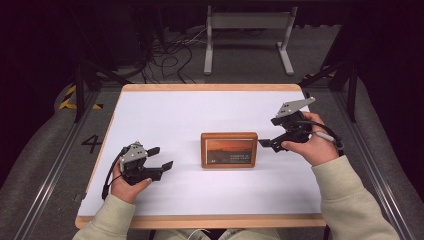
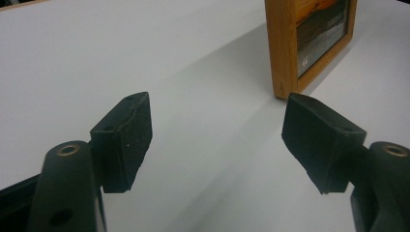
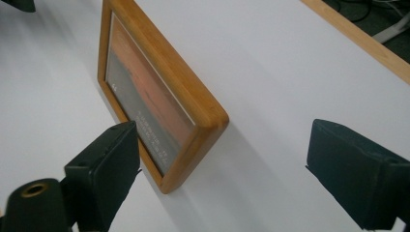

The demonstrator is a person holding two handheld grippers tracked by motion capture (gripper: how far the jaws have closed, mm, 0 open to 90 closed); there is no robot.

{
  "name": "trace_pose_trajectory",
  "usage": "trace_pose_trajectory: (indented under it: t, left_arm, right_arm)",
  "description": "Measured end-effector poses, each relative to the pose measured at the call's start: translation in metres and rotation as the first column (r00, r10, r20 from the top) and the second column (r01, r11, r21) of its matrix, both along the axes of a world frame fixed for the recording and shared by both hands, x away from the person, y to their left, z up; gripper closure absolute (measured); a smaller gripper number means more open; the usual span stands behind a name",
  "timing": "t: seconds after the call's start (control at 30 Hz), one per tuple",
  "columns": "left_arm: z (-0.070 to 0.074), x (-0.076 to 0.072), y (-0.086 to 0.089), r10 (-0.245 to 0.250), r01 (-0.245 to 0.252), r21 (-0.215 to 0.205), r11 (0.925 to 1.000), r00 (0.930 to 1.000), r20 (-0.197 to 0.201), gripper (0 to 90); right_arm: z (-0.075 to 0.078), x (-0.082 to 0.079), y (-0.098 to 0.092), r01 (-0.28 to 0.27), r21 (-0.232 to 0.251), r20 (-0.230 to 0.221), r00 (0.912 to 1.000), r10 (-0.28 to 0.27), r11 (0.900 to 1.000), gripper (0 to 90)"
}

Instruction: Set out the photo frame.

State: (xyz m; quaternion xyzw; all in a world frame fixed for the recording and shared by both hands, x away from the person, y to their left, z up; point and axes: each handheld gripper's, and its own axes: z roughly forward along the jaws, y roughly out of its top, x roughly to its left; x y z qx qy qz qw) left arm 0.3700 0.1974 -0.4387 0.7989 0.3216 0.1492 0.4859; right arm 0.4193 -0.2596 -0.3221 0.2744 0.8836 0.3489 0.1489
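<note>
1. High view: the white table (image 1: 165,115) is the biggest thing.
2. The wooden picture frame (image 1: 229,149) stands at its middle, between both grippers.
3. The left gripper (image 1: 161,157) has its jaws wide apart, holding nothing.
4. The right gripper (image 1: 266,143), just beside the frame, likewise gapes with nothing in its hold.

place: probably lab | cues: numbered floor (image 1: 91,143), loose cables (image 1: 170,55), white test table (image 1: 165,115)

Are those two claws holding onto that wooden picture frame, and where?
No, nothing is held. The left gripper and right gripper both stand open, each apart from the picture frame standing on the table.
</note>
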Motion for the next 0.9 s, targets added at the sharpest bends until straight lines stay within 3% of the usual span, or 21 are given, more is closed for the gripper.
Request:
trace_pose_trajectory:
  t: [0.33,0.9]
  left_arm:
    - [0.001,-0.004,0.005,0.005,-0.005,-0.007,1.0,1.0,-0.003,26.1]
    - [-0.001,-0.007,0.011,0.021,-0.022,-0.016,0.9996,0.9997,-0.011,26.0]
  right_arm:
    - [-0.025,-0.018,-0.025,0.05,0.09,0.034,0.998,-0.054,0.995,12.4]
    - [-0.084,-0.039,-0.054,0.108,0.17,0.05,0.9918,-0.118,0.979,11.7]
